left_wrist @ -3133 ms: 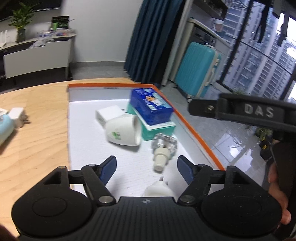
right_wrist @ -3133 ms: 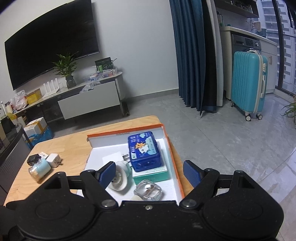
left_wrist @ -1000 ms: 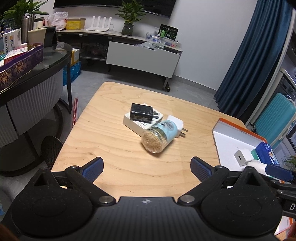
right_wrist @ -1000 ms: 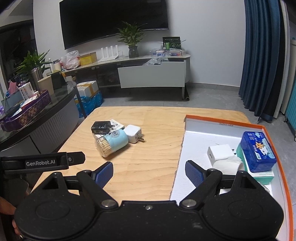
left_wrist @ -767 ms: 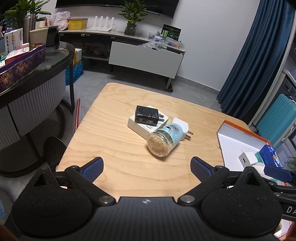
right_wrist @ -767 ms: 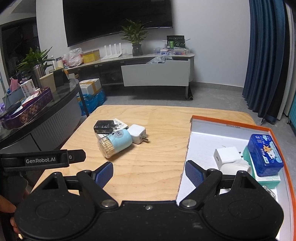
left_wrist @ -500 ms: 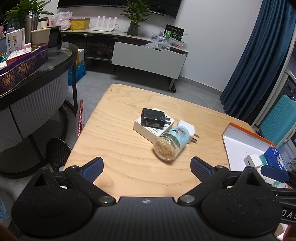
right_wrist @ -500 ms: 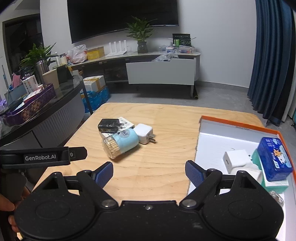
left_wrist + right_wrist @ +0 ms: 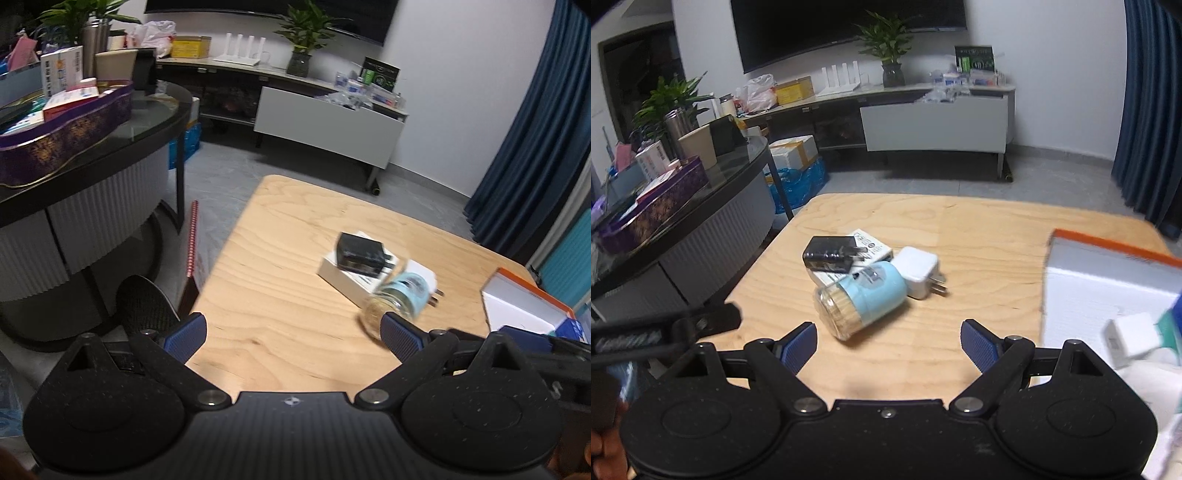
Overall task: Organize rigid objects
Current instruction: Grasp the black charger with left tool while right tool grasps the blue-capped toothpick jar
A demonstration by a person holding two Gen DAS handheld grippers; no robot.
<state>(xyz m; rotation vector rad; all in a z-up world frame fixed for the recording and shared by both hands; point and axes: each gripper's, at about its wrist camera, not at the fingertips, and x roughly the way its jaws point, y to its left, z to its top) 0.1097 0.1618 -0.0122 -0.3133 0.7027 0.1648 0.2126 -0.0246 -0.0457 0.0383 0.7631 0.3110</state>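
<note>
1. A toothpick jar [image 9: 862, 304] with a light blue label lies on its side near the middle of the wooden table [image 9: 979, 229], its clear toothpick-filled end toward the cameras; the label print is too small to read.
2. Just behind it, touching or nearly so, lies a white charger [image 9: 918, 271] with two metal prongs pointing right.
3. To the jar's left a flat white box [image 9: 866, 245] rests on the table with a black charger [image 9: 829, 254] on top of it; the box bears dark print that cannot be made out.
4. At the table's right edge sits a white tray with an orange rim [image 9: 1108, 245]. In it a small white cube adapter [image 9: 1132, 338] lies beside a blurred teal and blue item.
5. The right gripper [image 9: 889, 341] hangs above the near table edge, blue-padded jaws spread wide and holding nothing, the jar just ahead between them.
6. The left gripper [image 9: 291, 332] is likewise spread and empty, farther left.
7. Lettering on the left gripper's side, seen from the right wrist view, is blurred beyond reading.
</note>
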